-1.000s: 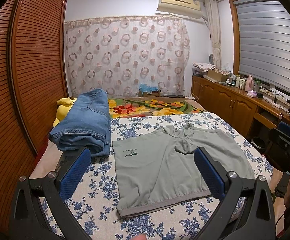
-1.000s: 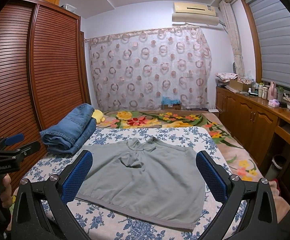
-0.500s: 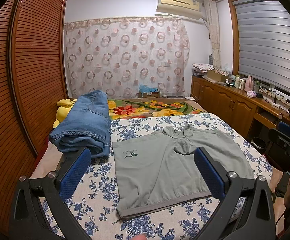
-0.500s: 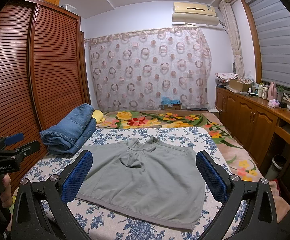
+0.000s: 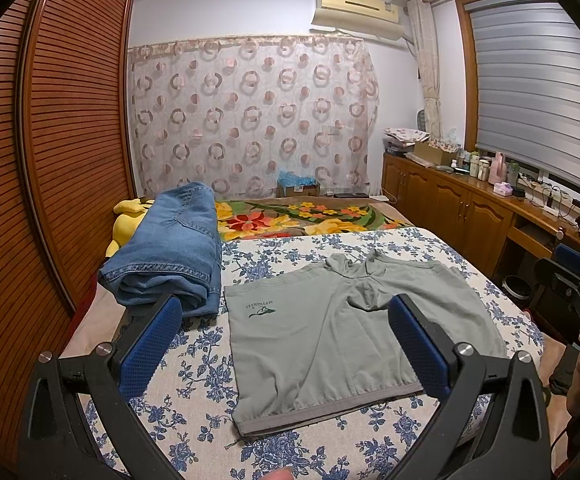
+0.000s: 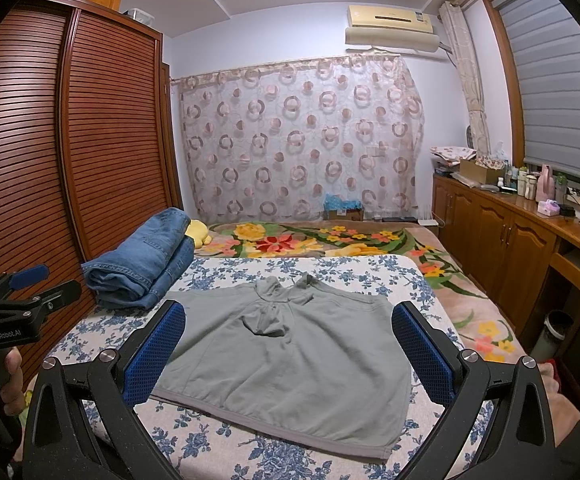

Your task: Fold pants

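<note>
Pants (image 5: 330,336) in grey-green lie spread flat on the blue-flowered bedspread (image 5: 194,372), waistband toward the cameras, just beside folded jeans (image 5: 170,248). Both the left gripper (image 5: 280,344) and the right gripper (image 6: 288,354) hover above the near edge, jaws wide apart and holding nothing.

On the grey-green pants (image 5: 330,332), in the corner nearest the folded jeans (image 5: 170,252), dark green lettering reads "SEPTWOLVES" upside down in the left wrist view, above a small dark green emblem. In the right wrist view, the black body of the left gripper (image 6: 14,312), left of the jeans, carries white lettering reading "GenRobot.AI".
</note>
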`<state>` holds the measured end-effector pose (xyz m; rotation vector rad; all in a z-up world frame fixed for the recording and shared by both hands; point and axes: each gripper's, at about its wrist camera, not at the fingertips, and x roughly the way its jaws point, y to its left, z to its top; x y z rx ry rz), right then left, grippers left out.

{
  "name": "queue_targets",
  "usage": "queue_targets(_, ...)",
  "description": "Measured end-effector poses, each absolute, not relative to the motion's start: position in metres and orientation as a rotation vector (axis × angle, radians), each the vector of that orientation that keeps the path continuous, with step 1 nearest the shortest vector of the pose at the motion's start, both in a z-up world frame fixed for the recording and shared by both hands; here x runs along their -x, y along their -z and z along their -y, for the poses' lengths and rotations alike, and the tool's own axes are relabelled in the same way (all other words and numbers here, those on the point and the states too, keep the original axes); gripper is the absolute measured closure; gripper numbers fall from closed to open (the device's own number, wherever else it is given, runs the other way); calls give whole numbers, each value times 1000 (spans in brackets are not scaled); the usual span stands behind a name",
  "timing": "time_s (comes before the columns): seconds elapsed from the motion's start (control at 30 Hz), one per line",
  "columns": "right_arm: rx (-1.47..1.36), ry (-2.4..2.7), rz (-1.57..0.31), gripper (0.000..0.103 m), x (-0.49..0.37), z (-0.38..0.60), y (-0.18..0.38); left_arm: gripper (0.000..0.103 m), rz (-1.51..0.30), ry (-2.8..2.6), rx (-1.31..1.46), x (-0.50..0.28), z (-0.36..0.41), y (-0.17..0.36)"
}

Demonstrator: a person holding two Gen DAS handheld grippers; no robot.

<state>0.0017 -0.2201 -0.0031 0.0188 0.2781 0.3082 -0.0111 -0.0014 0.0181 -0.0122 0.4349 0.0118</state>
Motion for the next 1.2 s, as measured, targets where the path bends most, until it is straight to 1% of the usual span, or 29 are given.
queue_targets(0.63,-19,-308,-280,0,-2,220,4,0,-432,-13,10,12,1,-17)
queue_targets(0.7,-16,-310,-285,0,-2,220,4,0,-440,-19,10,11,0,-28)
queue_targets(0.83,-10,-321,-307,0,-6,221,7,0,-463,-24,16,8,-6,-31)
queue_targets(1.2,24,-343,-379,0,-23,224,16,0,-555,-46,33,-9,-34,5)
